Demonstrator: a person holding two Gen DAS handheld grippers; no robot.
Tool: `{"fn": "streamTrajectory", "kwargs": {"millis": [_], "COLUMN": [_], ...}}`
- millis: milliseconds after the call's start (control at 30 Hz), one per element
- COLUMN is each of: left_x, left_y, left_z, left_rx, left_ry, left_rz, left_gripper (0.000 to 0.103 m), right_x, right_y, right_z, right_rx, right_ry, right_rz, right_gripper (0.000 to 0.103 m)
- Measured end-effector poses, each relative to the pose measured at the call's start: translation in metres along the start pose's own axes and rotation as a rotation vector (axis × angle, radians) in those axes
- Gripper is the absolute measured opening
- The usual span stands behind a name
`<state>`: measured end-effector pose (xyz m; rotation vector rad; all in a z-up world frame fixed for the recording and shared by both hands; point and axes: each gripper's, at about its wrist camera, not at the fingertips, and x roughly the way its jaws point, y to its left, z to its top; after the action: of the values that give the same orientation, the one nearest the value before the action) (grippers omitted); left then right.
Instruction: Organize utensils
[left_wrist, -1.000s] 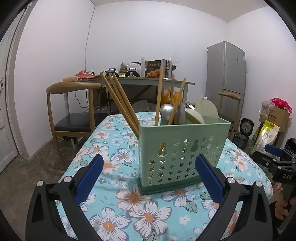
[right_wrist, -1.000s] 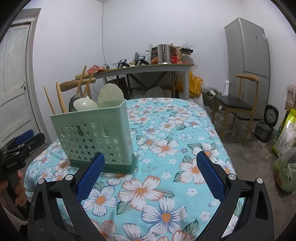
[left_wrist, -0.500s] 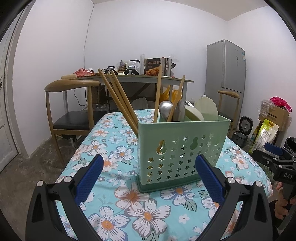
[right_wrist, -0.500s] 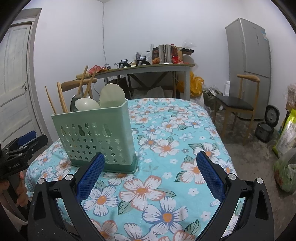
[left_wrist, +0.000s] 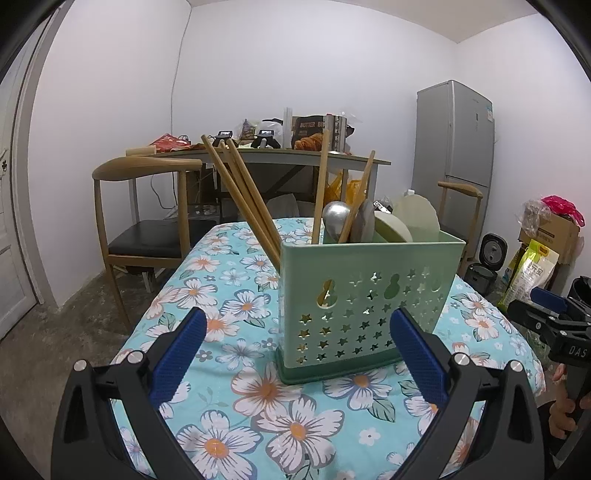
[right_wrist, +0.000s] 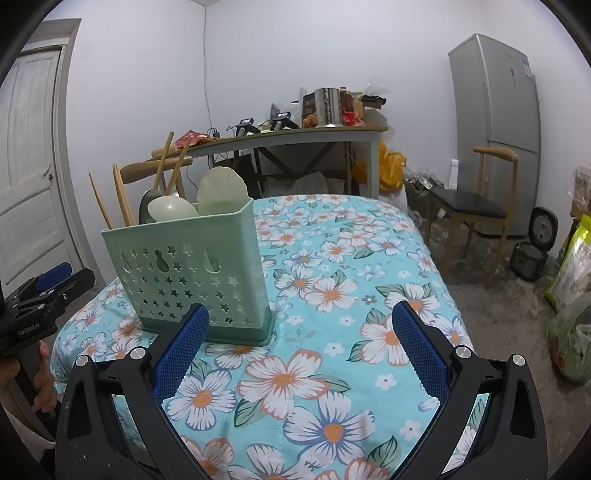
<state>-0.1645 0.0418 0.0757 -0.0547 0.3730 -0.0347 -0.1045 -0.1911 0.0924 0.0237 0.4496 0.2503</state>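
Seemingly everything is stowed: both the left tongs (left_wrist: 295, 347) and right tongs (right_wrist: 299, 343) gape wide, empty, near the green caddy (left_wrist: 365, 295); withdraw without nudging its chopsticks (left_wrist: 243, 195).

Green star-holed basket (left_wrist: 364, 291), turquoise floral tablecloth (right_wrist: 354, 273)
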Motion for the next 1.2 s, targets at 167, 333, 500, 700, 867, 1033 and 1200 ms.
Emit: {"fn": "streamTrajectory", "kwargs": {"millis": [167,333,500,700,867,1033,1200], "left_x": [-0.0003,0.0009,0.0022,0.0036,0.0035,0.0011,0.0010], "left_y": [0.0004,-0.0016,-0.0028,-0.0021,-0.0022,-0.0031,-0.0029], "left_z": [-0.0004,-0.0016,-0.0025,-0.0024,-0.0033,-0.0037,-0.0036], "left_rx": [-0.001,0.007,0.009,0.005,0.000,0.008,0.006], "left_ry": [-0.003,0.005,0.016,0.012,0.013,0.009,0.010], "left_rz": [0.003,0.001,-0.009,-0.006,-0.005,-0.001,-0.001], "left_gripper": [0.097,0.097,0.097,0.097,0.097,0.097,0.097], "right_x": [0.0000,0.0005,0.0008,0.0011,0.0008,0.0004,0.0005], "right_y": [0.0002,-0.0001,0.0000,-0.0002,-0.0003,0.0000,0.0003], "right_z": [0.0001,0.0003,0.0000,-0.0002,-0.0004,-0.0006,-0.0005], "right_rx": [0.000,0.000,0.000,0.001,0.000,0.001,0.001], "right_ry": [0.002,0.002,0.001,0.002,0.002,0.001,0.002], "right_rz": [-0.001,-0.001,-0.001,-0.001,0.000,0.000,0.000], "right_gripper": [0.095,0.095,0.095,0.095,0.095,0.095,0.095]}}
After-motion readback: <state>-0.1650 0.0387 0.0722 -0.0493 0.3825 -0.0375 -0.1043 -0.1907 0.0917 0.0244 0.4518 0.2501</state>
